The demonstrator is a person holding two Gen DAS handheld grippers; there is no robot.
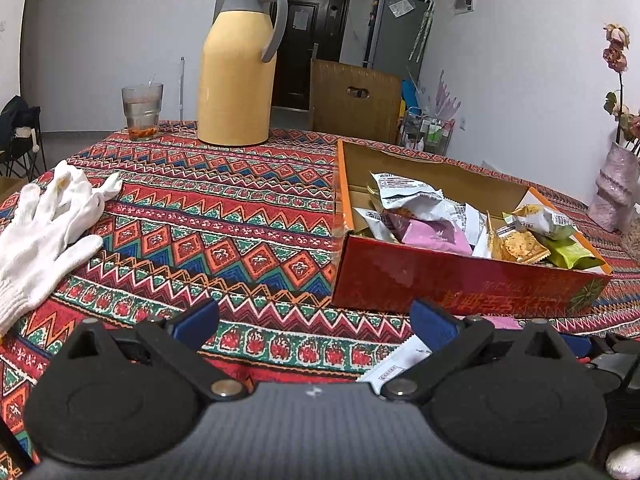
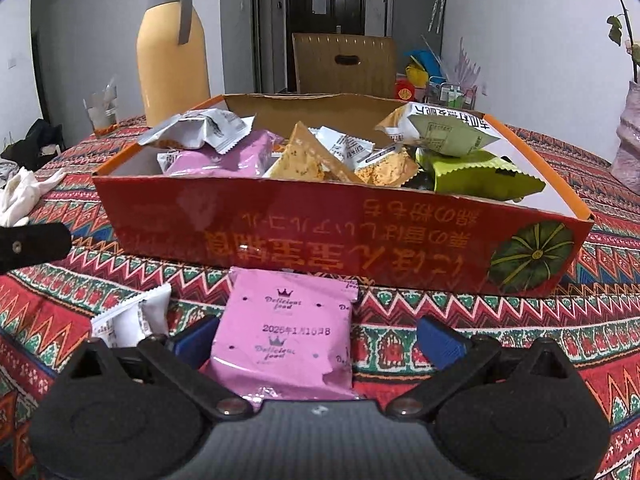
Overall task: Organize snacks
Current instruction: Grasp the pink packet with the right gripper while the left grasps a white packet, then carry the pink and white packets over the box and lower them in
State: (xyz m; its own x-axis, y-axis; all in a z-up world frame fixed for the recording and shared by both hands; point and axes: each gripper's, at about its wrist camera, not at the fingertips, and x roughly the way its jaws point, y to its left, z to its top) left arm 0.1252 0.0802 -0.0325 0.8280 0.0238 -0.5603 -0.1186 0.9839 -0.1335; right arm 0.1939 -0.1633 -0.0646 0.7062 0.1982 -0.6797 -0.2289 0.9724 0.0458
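Pink packet (image 2: 282, 334) lies between open right gripper (image 2: 318, 338) fingers, unheld, long axis toward box (image 2: 320, 232) | left gripper (image 1: 314, 322) open, empty, farther left

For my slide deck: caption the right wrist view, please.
Open right gripper straddles a pink snack packet lying on the patterned tablecloth before the red snack box.

both wrist views sit low over the tablecloth (image 1: 224, 216), facing the door at 12 o'clock; the right sits nearer the red snack box (image 2: 320, 232), which both share.
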